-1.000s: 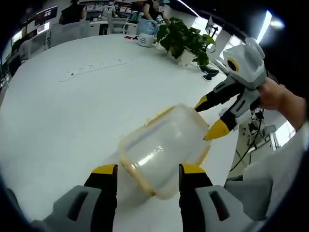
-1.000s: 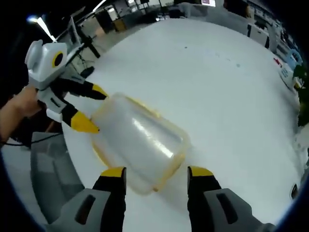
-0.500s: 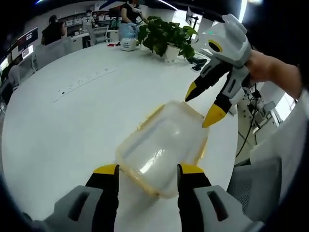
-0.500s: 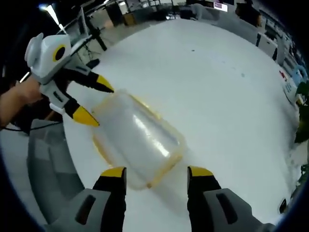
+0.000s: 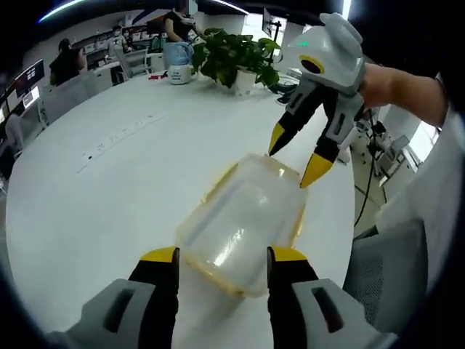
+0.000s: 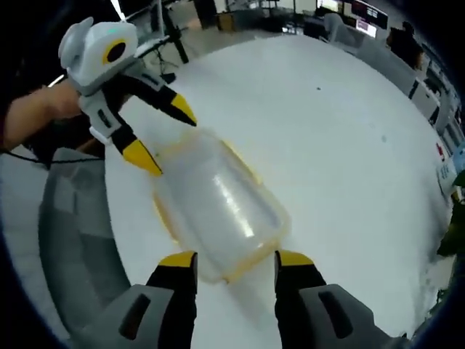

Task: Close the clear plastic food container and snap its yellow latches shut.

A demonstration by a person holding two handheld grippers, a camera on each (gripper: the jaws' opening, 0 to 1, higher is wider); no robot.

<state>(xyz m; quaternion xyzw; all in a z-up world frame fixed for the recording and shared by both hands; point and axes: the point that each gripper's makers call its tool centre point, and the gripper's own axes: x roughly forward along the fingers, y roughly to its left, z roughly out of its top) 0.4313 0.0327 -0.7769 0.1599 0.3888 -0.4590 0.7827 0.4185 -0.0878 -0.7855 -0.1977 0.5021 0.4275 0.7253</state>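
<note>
A clear plastic container (image 5: 243, 222) with a yellow rim lies on the white round table (image 5: 94, 196), its lid in place. My left gripper (image 5: 221, 256) is open, with the container's near end between its yellow-tipped jaws. The right gripper (image 5: 296, 154) comes in from the upper right, open, its tips hovering just over the container's far end. In the right gripper view the container (image 6: 218, 207) runs away from my right gripper (image 6: 234, 259), whose open jaws flank its near end. The left gripper (image 6: 166, 137) hangs open over the far end. I cannot tell how the latches stand.
A potted plant (image 5: 236, 54), a blue jug (image 5: 178, 54) and a power strip (image 5: 120, 134) sit at the table's far side. A grey chair (image 5: 385, 276) stands by the table edge close to the container. People sit at desks behind.
Both grippers have swung up to point more steeply down at the container's two ends, each tip pair now nearer the rim. The container has stayed put. Both stay open.
</note>
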